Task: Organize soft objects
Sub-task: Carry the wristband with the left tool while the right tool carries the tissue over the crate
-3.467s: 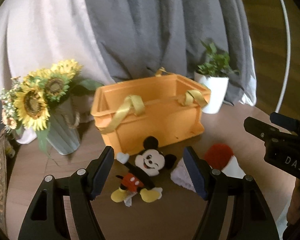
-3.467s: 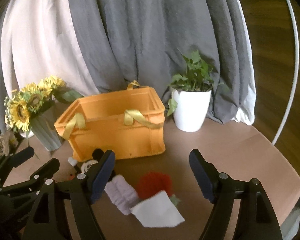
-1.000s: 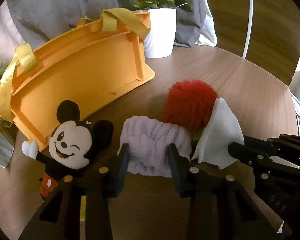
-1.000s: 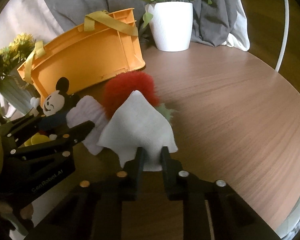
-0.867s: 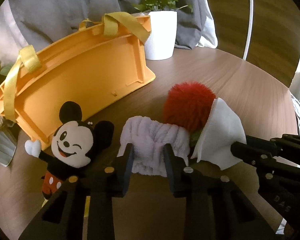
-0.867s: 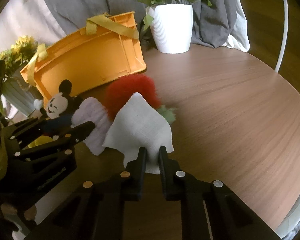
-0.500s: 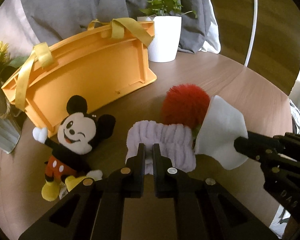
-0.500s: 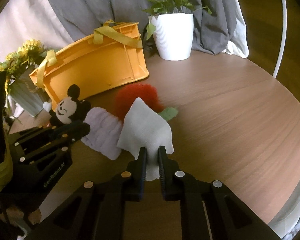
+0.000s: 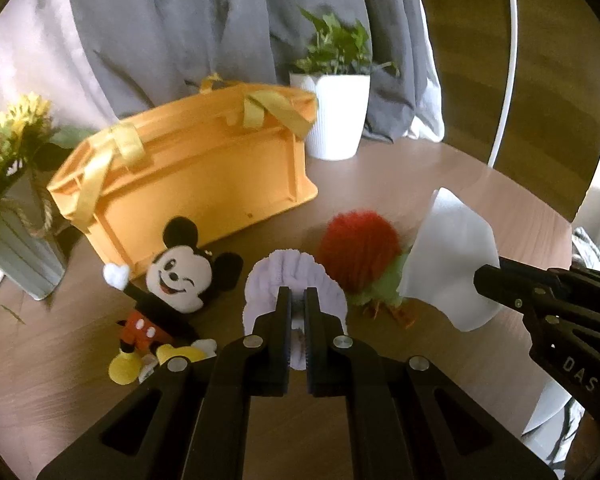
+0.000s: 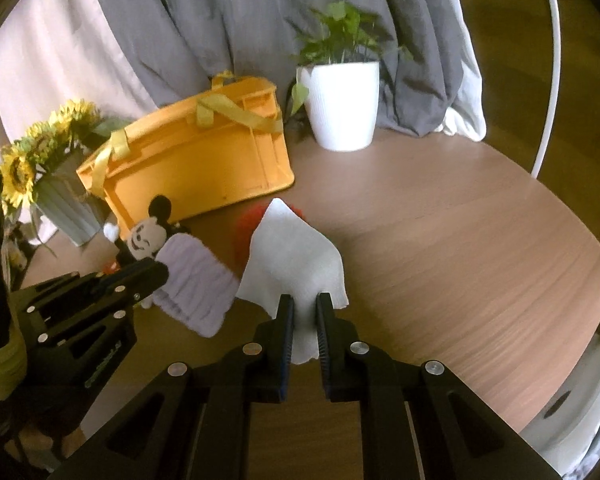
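Note:
My left gripper (image 9: 296, 294) is shut on a lilac ribbed cloth (image 9: 324, 284) and holds it lifted above the table; the cloth also shows in the right wrist view (image 10: 198, 280). My right gripper (image 10: 303, 300) is shut on a white cloth (image 10: 296, 256), lifted too; it shows in the left wrist view (image 9: 452, 248). A Mickey Mouse plush (image 9: 172, 280) lies on the table in front of the orange basket (image 9: 204, 176) with yellow straps. A red fluffy plush with green parts (image 9: 358, 244) lies between the two cloths, mostly hidden in the right wrist view (image 10: 246, 224).
A round wooden table (image 10: 460, 248) carries everything. A white pot with a green plant (image 10: 342, 100) stands behind the basket at the right. A grey vase of sunflowers (image 10: 56, 176) stands at the left. Grey and white curtains hang behind.
Both grippers closed on their cloths and lifted them up and back from the table. The red plush under the white cloth is now uncovered.

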